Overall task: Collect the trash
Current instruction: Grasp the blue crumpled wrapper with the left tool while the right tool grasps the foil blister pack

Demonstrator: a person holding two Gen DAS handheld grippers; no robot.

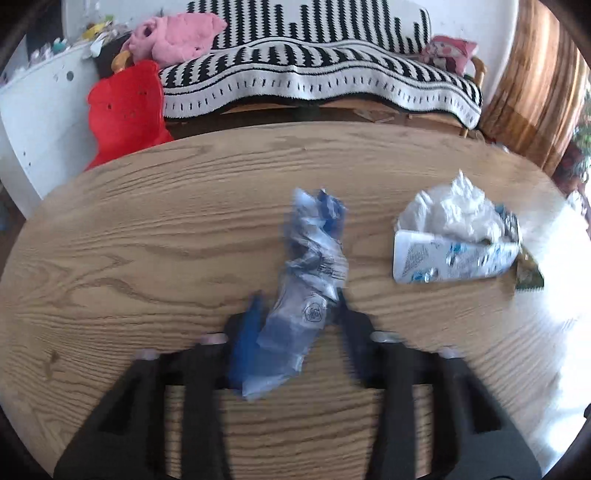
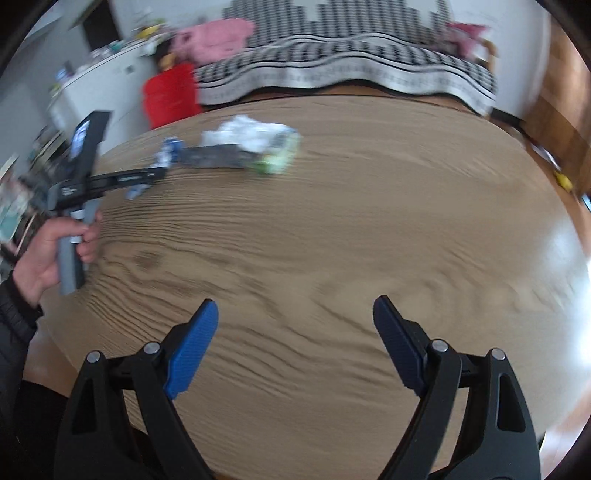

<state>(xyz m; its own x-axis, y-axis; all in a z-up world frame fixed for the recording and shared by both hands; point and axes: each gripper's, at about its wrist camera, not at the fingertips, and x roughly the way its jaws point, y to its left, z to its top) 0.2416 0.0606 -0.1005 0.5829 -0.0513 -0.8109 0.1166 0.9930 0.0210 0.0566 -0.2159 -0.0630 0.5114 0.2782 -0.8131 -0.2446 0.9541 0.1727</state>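
Note:
A crumpled blue plastic bag (image 1: 310, 280) lies between the fingers of my left gripper (image 1: 297, 301), whose jaws are closed in on its lower part above the round wooden table (image 1: 147, 240). To its right lie a white crumpled plastic bag (image 1: 454, 210), a white-and-blue wrapper (image 1: 450, 258) and a small dark wrapper (image 1: 530, 277). My right gripper (image 2: 295, 314) is open and empty over bare table near the front. In the right wrist view the left gripper tool (image 2: 92, 181) shows at the far left with the blue bag (image 2: 166, 155), and the trash pile (image 2: 258, 144) lies beyond.
A bench with a black-and-white striped blanket (image 1: 321, 66) stands behind the table. A red cloth (image 1: 125, 107) and a pink soft toy (image 1: 173, 35) sit at its left, next to a white cabinet (image 1: 40, 110). A bright glare (image 2: 565, 251) lies on the table's right.

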